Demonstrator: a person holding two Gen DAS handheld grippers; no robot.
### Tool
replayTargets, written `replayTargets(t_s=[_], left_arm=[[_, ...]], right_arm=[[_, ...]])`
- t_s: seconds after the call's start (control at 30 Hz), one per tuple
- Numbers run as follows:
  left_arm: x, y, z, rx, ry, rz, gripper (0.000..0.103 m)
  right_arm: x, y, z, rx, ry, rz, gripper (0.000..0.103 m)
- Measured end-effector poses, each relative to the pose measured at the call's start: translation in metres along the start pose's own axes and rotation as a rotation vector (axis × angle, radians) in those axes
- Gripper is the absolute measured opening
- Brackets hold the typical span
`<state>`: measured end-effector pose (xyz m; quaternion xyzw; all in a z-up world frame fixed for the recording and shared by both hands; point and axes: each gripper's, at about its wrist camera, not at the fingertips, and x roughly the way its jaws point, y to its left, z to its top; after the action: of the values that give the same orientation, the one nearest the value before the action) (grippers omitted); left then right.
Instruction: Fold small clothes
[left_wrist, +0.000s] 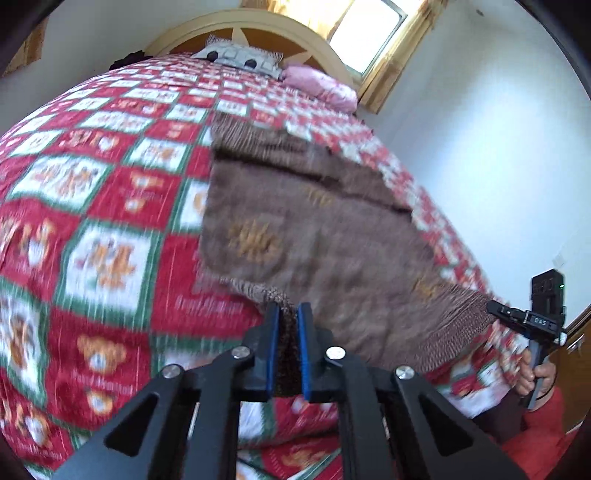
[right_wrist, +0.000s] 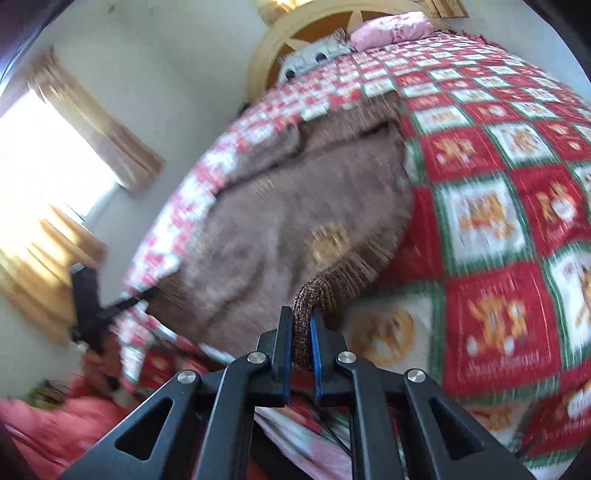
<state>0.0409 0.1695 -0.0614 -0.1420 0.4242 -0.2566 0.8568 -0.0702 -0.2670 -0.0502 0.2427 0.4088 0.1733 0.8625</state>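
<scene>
The brown knitted sweater (left_wrist: 306, 229) lies spread on the bed's red checked quilt (left_wrist: 110, 206), its near ribbed hem pinched at one corner in the narrow jaws of the left gripper (left_wrist: 288, 314) and at the other in those of the right gripper (right_wrist: 301, 321). To fold it well, I judge both corners should rise level, the hem taut between them, and travel toward the collar end together. Motion blur smears the knit; the sleeves and neckline are hard to make out.

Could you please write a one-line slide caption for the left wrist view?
Left gripper shut on the ribbed hem of a brown knitted sweater spread on a teddy-bear quilt.
</scene>
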Motion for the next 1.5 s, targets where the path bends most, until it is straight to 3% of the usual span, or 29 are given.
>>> replayTargets(t_s=[0.1,0.3,0.5,0.63,0.77,0.8,0.83,0.87,0.9,0.93,0.97,1.1,1.27,1.5], left_arm=[[0.006,0.000,0.032,-0.034,-0.025,-0.004,0.010],[0.047,0.009,0.098,-0.084,-0.040,0.058,0.010],[0.106,0.030,0.128,-0.123,0.016,0.168,0.007],[0.123,0.040,0.135,-0.107,0.039,0.224,0.007],[0.106,0.037,0.137,-0.027,0.011,0.183,0.012],[0.103,0.033,0.135,0.019,0.016,0.177,0.016],[0.101,0.029,0.132,0.067,0.019,0.175,0.022],[0.100,0.024,0.128,0.115,0.020,0.180,0.027],[0.101,0.018,0.122,0.179,0.015,0.187,0.045],[0.102,0.011,0.116,0.242,0.002,0.191,0.062],[0.103,0.007,0.113,0.277,-0.009,0.193,0.066],[0.116,-0.011,0.105,0.415,-0.044,0.190,0.068],[0.138,-0.004,0.112,0.369,0.007,0.178,0.067],[0.146,0.022,0.107,0.240,0.044,0.169,0.067]], right_arm=[[0.003,-0.008,0.036,0.080,-0.040,0.090,0.008],[0.035,-0.042,0.105,0.231,-0.091,0.088,0.008],[0.091,-0.088,0.146,0.332,-0.079,0.033,0.008],[0.113,-0.102,0.151,0.338,-0.076,-0.002,0.008],[0.113,-0.105,0.151,0.309,-0.068,-0.029,0.016],[0.111,-0.106,0.150,0.319,-0.067,-0.015,0.029],[0.106,-0.106,0.148,0.328,-0.082,0.005,0.050],[0.098,-0.105,0.144,0.328,-0.112,0.015,0.059],[0.089,-0.101,0.141,0.313,-0.155,0.015,0.067],[0.082,-0.096,0.137,0.277,-0.193,0.013,0.067],[0.078,-0.091,0.134,0.240,-0.213,0.006,0.067],[0.070,-0.063,0.119,0.081,-0.260,-0.114,0.067],[0.077,-0.049,0.110,0.023,-0.228,-0.138,0.067],[0.084,-0.054,0.104,0.044,-0.204,-0.143,0.067]])
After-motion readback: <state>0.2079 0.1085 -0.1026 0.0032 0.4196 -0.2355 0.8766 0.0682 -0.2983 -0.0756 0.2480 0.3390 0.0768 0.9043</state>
